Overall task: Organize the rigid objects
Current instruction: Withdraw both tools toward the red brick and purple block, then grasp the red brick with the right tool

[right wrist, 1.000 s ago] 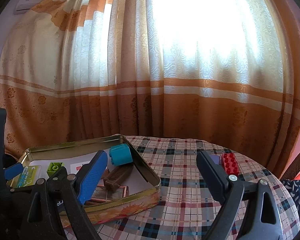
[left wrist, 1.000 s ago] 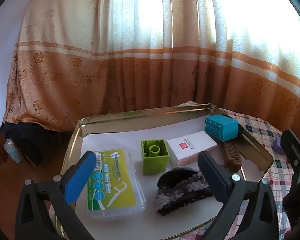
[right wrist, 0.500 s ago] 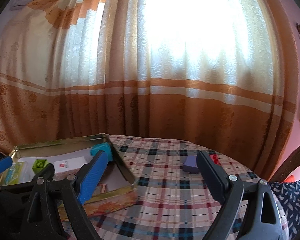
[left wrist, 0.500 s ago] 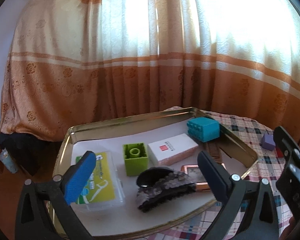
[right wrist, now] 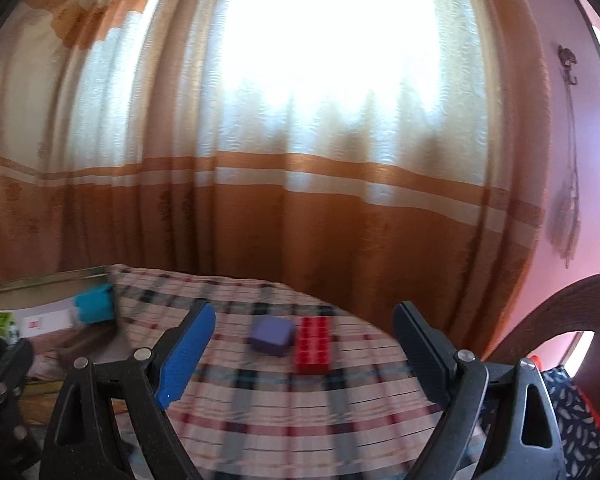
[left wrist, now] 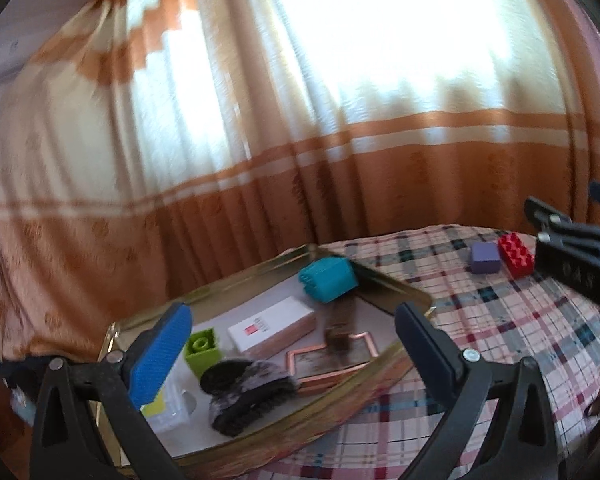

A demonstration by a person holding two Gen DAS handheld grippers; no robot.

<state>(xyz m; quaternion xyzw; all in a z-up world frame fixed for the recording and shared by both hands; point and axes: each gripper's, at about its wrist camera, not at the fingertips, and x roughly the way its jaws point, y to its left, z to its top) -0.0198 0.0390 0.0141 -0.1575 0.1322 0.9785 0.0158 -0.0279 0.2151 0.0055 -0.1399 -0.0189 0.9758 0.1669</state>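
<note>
A gold metal tray (left wrist: 380,364) on the plaid table holds a teal brick (left wrist: 329,278), a green brick (left wrist: 202,349), a white box (left wrist: 271,323), a brown comb (left wrist: 340,326), a dark hair clip (left wrist: 246,392) and a floss-pick box (left wrist: 168,408). A purple block (right wrist: 271,335) and a red brick (right wrist: 313,345) lie side by side on the cloth, right of the tray. My left gripper (left wrist: 292,344) is open and empty above the tray's near edge. My right gripper (right wrist: 304,350) is open and empty, above the cloth in front of the purple block and red brick.
An orange and cream curtain (right wrist: 300,200) hangs behind the round table (right wrist: 284,412). A wooden chair back (right wrist: 560,312) stands at the right. The tray's far corner (right wrist: 44,280) shows in the right wrist view. The right gripper's arm (left wrist: 572,268) crosses the left wrist view.
Both grippers have swung to the right, away from the tray. The purple block and red brick now lie between the right gripper's fingers in its view. Both grippers stay open.
</note>
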